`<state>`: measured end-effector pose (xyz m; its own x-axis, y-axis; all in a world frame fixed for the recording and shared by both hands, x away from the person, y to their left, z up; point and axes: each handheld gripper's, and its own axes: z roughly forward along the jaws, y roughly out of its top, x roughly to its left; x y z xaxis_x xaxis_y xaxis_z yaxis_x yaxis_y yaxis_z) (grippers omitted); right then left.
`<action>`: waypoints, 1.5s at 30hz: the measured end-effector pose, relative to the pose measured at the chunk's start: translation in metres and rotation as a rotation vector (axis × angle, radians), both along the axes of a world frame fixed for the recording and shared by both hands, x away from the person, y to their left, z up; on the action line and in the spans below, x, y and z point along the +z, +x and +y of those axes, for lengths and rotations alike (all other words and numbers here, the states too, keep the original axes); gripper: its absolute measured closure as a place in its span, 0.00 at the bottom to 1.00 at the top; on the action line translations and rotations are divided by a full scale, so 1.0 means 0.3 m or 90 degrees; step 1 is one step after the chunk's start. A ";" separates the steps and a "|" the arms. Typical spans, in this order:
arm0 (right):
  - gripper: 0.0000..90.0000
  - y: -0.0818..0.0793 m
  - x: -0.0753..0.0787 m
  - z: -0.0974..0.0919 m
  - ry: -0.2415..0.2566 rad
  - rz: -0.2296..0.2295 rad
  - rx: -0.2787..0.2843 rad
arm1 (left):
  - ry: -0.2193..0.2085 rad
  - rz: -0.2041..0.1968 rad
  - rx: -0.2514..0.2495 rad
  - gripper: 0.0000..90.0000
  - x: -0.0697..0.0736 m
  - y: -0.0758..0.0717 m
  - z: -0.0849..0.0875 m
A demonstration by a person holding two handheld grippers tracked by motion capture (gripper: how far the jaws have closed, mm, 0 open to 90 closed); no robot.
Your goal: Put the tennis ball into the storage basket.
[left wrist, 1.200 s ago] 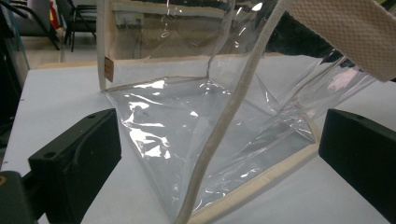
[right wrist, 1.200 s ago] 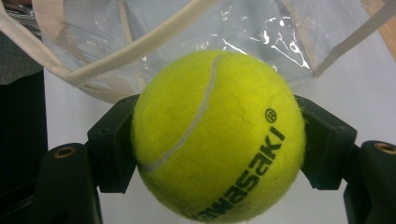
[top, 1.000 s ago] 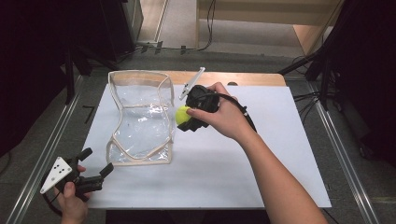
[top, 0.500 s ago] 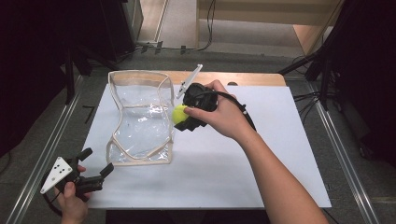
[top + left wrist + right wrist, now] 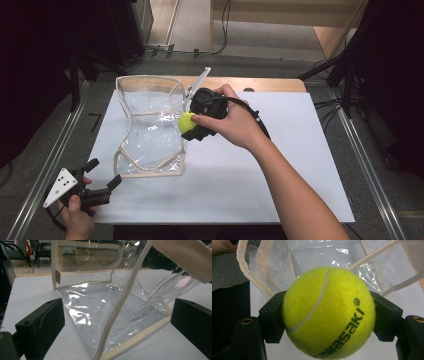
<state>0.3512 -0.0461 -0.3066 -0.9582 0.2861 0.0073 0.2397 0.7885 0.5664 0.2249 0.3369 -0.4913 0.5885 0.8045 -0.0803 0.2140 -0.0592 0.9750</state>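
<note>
At the bag's (image 5: 150, 127) right edge, the right gripper (image 5: 192, 125) is clamped on the ball (image 5: 328, 313) (yellow, printed lettering), held just beside the clear wall, perhaps touching it. Near the table's (image 5: 280, 165) front left corner, the left gripper (image 5: 102, 177) rests with jaws apart, nothing between them, facing the bag.

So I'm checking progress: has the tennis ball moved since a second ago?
Yes, slightly: the tennis ball in the right gripper edged left toward the clear bag.
</note>
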 end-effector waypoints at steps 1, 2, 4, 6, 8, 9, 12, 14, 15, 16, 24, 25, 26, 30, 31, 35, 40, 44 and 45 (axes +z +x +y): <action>0.26 -0.001 0.001 0.002 0.002 0.000 0.002 | 0.000 0.000 0.001 0.00 0.000 0.000 0.000; 0.26 -0.001 0.004 0.005 0.000 -0.003 0.003 | 0.000 0.000 0.000 0.00 0.000 0.000 0.000; 0.26 -0.004 0.009 0.011 0.002 -0.003 0.005 | 0.000 0.000 0.000 0.00 0.000 -0.001 0.000; 0.26 -0.006 0.013 0.017 0.005 -0.002 0.007 | 0.000 0.000 0.000 0.00 0.000 -0.001 0.000; 0.26 -0.007 0.016 0.025 0.005 -0.002 0.009 | 0.001 0.000 0.001 0.00 0.000 -0.001 0.000; 0.26 -0.007 0.017 0.029 0.007 -0.005 0.013 | 0.001 0.000 0.001 0.00 0.001 -0.001 0.000; 0.26 -0.008 0.023 0.035 0.008 -0.004 0.014 | 0.001 0.000 0.001 0.00 0.000 -0.001 -0.001; 0.26 -0.007 0.024 0.040 0.008 -0.008 0.017 | 0.002 0.000 0.001 0.00 0.000 -0.001 -0.001; 0.26 -0.009 0.023 0.045 0.012 -0.004 0.015 | 0.001 0.000 0.001 0.00 0.000 -0.001 -0.001; 0.26 -0.009 0.024 0.047 0.009 -0.004 0.019 | 0.001 0.000 0.001 0.00 0.000 -0.001 0.000; 0.26 -0.014 0.027 0.074 0.007 -0.005 0.029 | 0.002 0.000 0.000 0.00 0.001 -0.001 0.000; 0.26 -0.015 0.027 0.079 0.009 -0.005 0.029 | 0.001 0.000 0.000 0.00 0.001 -0.001 -0.001; 0.26 -0.015 0.026 0.082 0.011 -0.006 0.033 | 0.001 0.000 0.001 0.00 0.001 -0.001 -0.001; 0.26 -0.017 0.029 0.096 0.010 -0.007 0.037 | 0.001 0.000 0.001 0.00 0.000 -0.001 -0.001; 0.26 -0.018 0.031 0.099 0.008 -0.007 0.036 | 0.000 0.000 0.001 0.00 0.000 -0.001 -0.001; 0.26 -0.021 0.035 0.115 0.009 -0.008 0.042 | -0.001 0.000 0.001 0.00 0.000 -0.001 -0.001; 0.26 -0.025 0.035 0.140 0.008 -0.006 0.053 | -0.002 0.000 0.001 0.00 0.000 -0.001 0.000; 0.26 -0.026 0.030 0.157 0.009 -0.006 0.056 | -0.001 0.000 0.001 0.00 0.000 -0.001 -0.001; 0.26 -0.025 0.028 0.161 0.009 -0.007 0.057 | -0.001 0.000 0.001 0.00 0.000 -0.001 -0.001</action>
